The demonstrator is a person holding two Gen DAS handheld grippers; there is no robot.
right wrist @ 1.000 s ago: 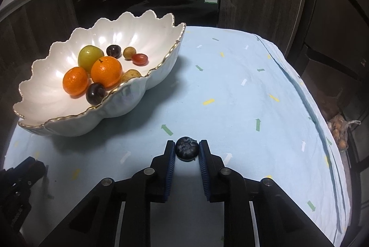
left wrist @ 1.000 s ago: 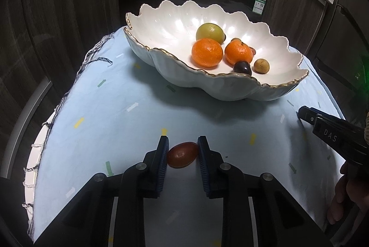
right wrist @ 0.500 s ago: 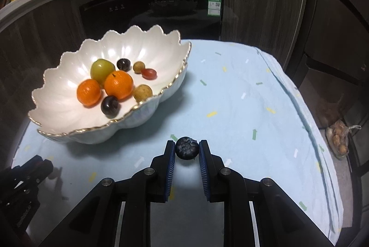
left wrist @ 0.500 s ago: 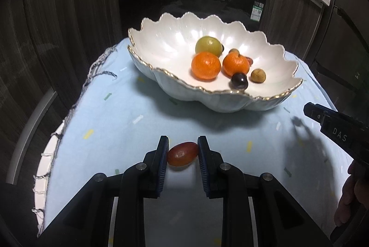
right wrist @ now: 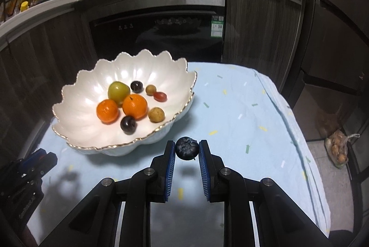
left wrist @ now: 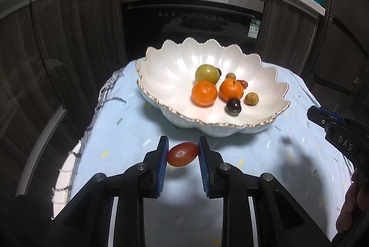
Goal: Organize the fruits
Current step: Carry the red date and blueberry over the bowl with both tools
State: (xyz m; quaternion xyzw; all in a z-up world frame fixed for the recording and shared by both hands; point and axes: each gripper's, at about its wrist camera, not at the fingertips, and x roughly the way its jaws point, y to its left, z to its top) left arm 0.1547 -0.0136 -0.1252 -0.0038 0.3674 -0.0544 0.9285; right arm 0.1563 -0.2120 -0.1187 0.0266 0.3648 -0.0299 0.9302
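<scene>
While the desk (right wrist: 242, 108) under its pale blue cloth lay bare of any loose fruit that either view could show, the step in hand looked like the carry, with both pieces lifted clear and neither yet over the dish. The white scalloped bowl (left wrist: 175, 76) stood at the far side of the desk, its gilt rim turned toward both cameras, and it already held two oranges, a yellow-green fruit, two dark plums, two small brown fruits and a red one, all gathered near the middle and the right of its floor. The left gripper (left wrist: 182, 154) had its jaws closed on a reddish oval fruit (left wrist: 183, 154), gripped end to end between the blue pads and hanging above the cloth just short of the bowl's near wall. The right gripper (right wrist: 187, 151) had its jaws closed on a blueberry (right wrist: 187, 148), likewise held off the cloth (its shadow fell on the fabric below) and near the bowl's right-hand rim. The next move, as I judged it, called for each hand to go forward and above the raised rim before letting go, low over an empty patch of the floor, since round fruit dropped from a height could roll or knock the others about.
</scene>
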